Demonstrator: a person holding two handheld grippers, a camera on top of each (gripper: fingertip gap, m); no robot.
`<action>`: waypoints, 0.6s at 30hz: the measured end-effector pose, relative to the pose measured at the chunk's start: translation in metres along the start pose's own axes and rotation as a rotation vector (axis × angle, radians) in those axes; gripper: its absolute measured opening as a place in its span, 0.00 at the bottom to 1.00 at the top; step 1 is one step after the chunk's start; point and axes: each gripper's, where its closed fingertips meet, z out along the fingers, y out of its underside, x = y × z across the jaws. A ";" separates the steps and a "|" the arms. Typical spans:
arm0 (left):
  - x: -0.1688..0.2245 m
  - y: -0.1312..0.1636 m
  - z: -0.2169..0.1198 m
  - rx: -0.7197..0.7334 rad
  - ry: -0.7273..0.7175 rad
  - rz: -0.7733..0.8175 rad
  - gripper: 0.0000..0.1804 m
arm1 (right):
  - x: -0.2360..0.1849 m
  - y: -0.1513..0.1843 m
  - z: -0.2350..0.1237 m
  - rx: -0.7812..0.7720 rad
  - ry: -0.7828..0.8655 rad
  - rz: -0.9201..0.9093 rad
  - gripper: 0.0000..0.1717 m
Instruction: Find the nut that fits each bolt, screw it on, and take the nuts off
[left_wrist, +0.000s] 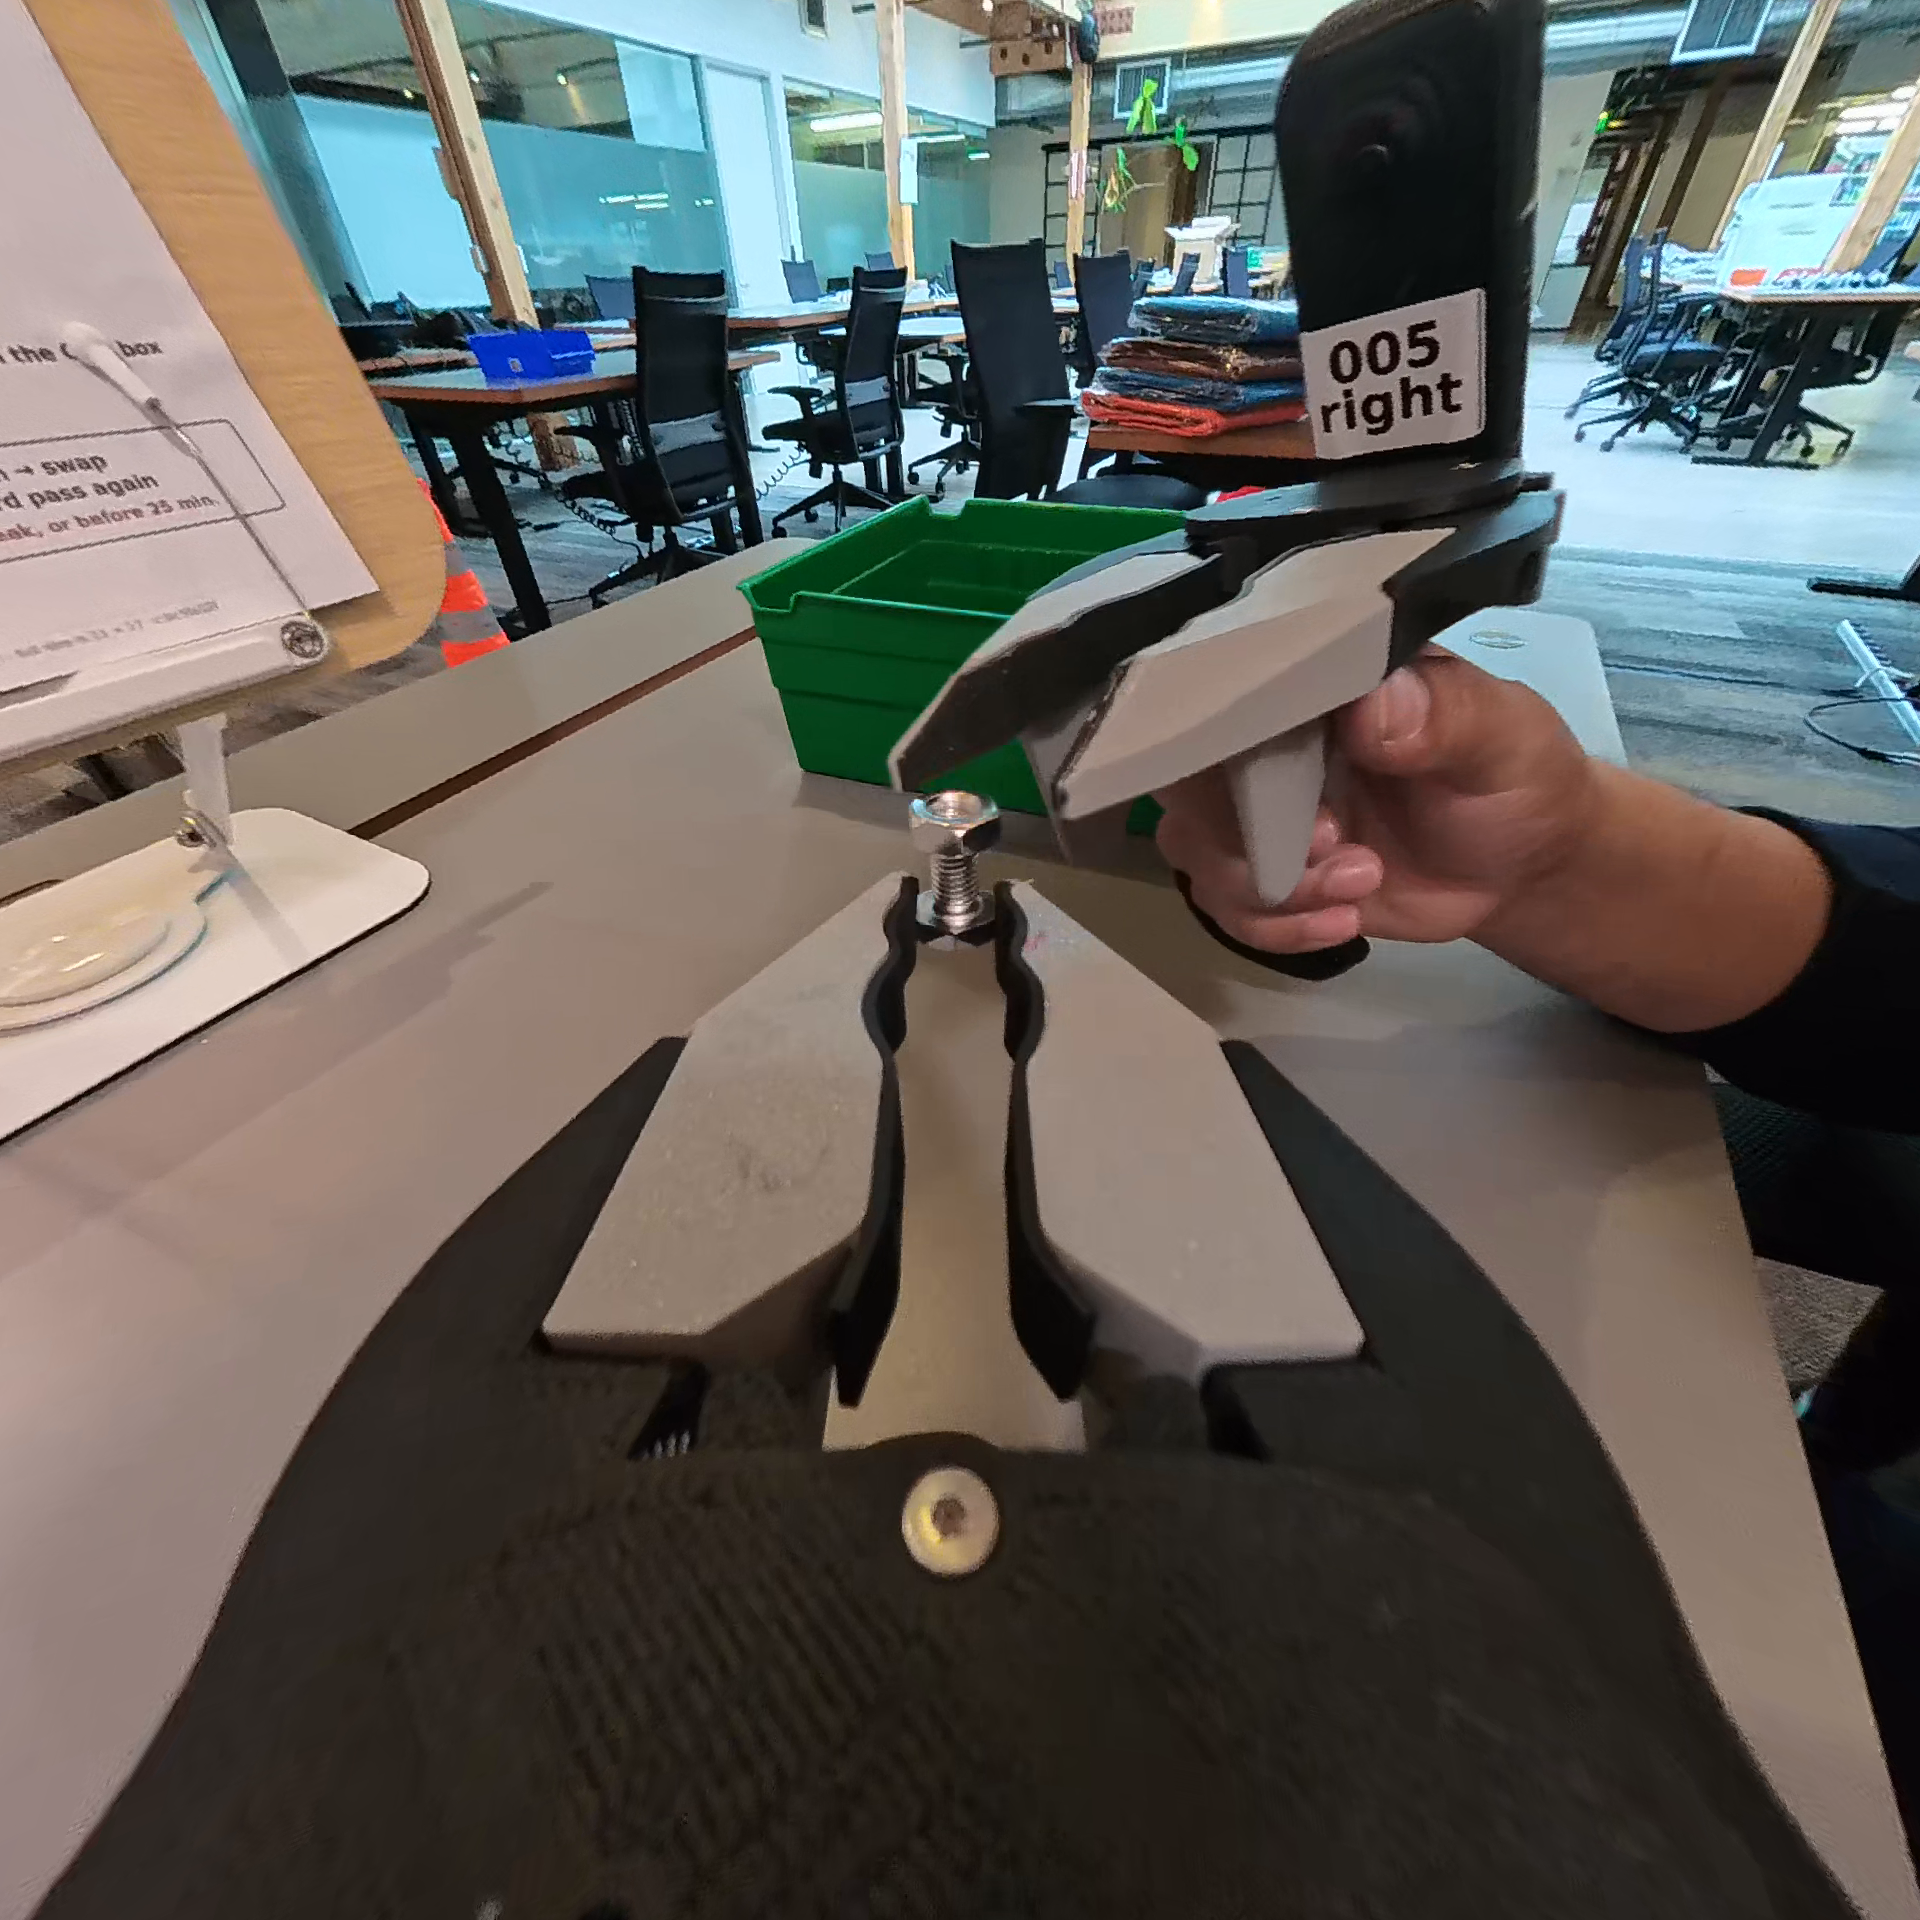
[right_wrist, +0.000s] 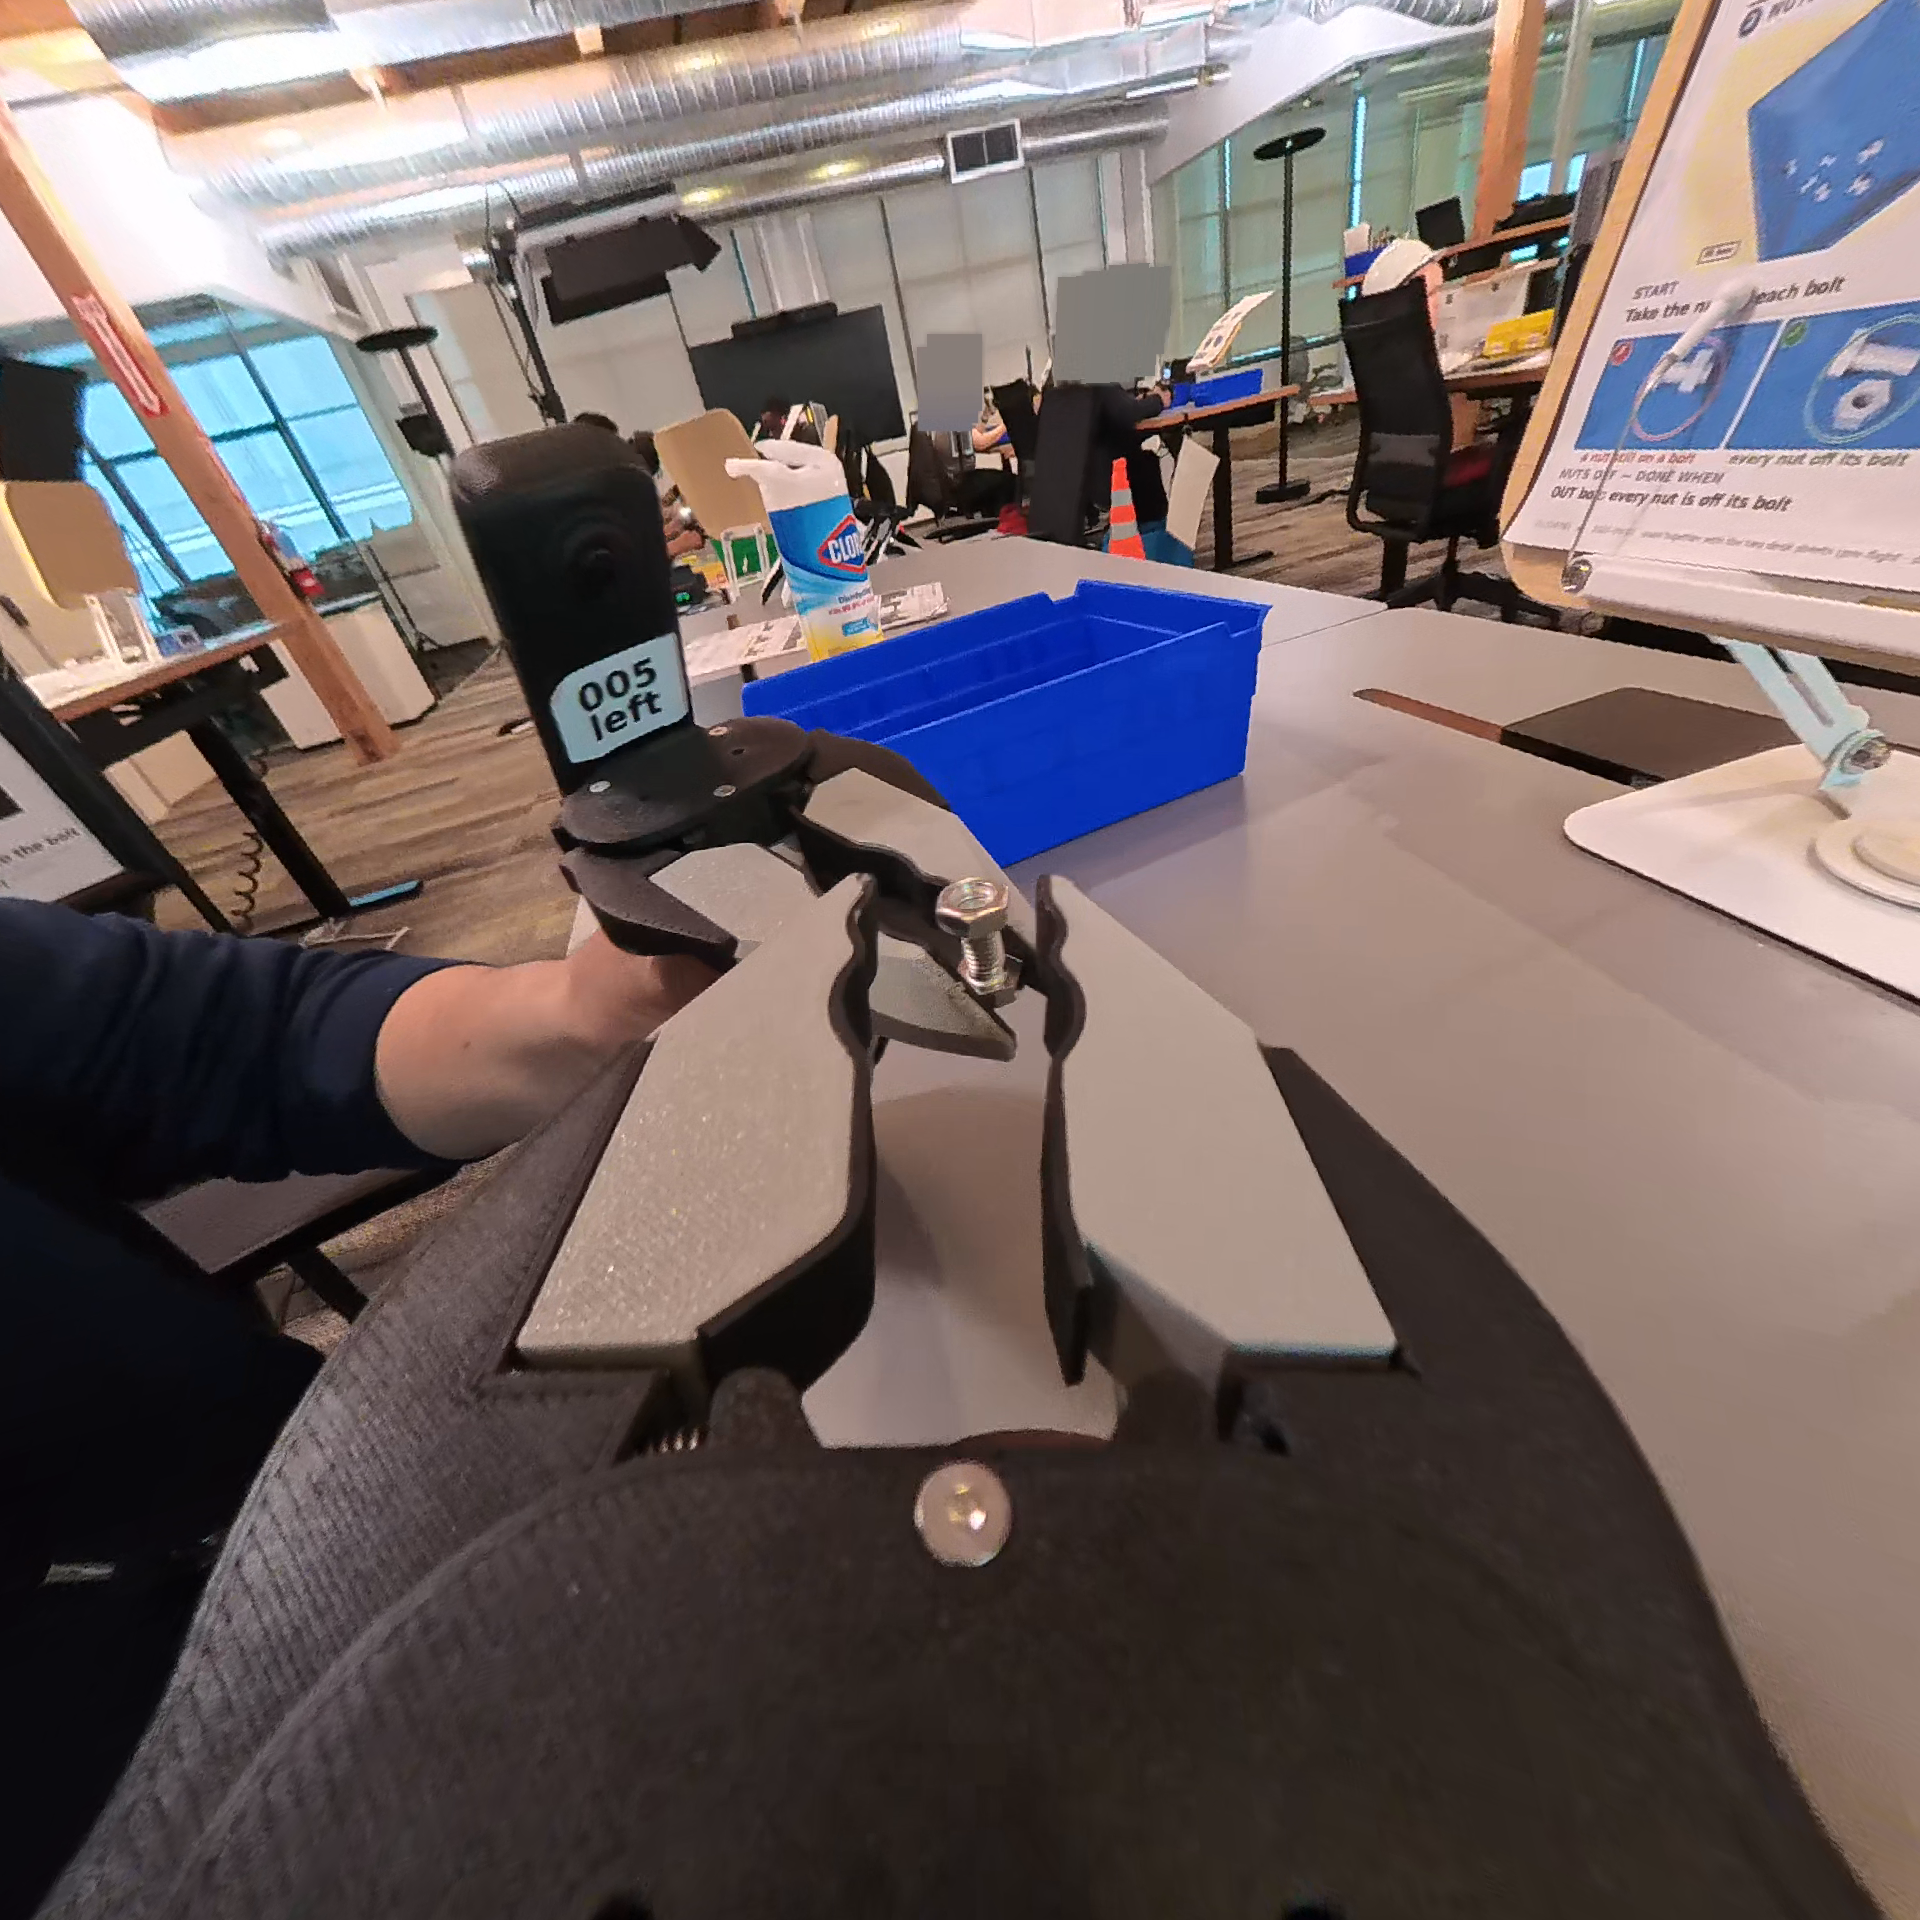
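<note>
Bolt (left_wrist: 951, 896) upright, head pinched in left gripper (left_wrist: 954, 914) jaws; nut (left_wrist: 953, 818) atop, right gripper (right_wrist: 951, 935) jaws spread, just above nut.

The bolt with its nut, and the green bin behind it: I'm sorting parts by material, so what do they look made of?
Bolt and nut: apparently bright plated steel, judging by the silvery, mirror-like glints on the threads and hex faces. Green bin: seemingly moulded plastic, with uniform saturated colour, a soft sheen and thin ribbed walls.
</note>
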 end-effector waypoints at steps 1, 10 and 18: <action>0.000 0.001 0.000 -0.002 0.002 -0.003 0.07 | -0.002 0.002 0.002 -0.011 -0.008 -0.003 0.15; 0.005 0.000 0.002 -0.006 0.006 0.019 0.07 | -0.001 0.005 0.004 -0.024 0.005 -0.015 0.17; 0.008 0.002 0.003 -0.010 0.013 0.021 0.07 | -0.008 0.010 0.011 -0.044 -0.019 -0.013 0.18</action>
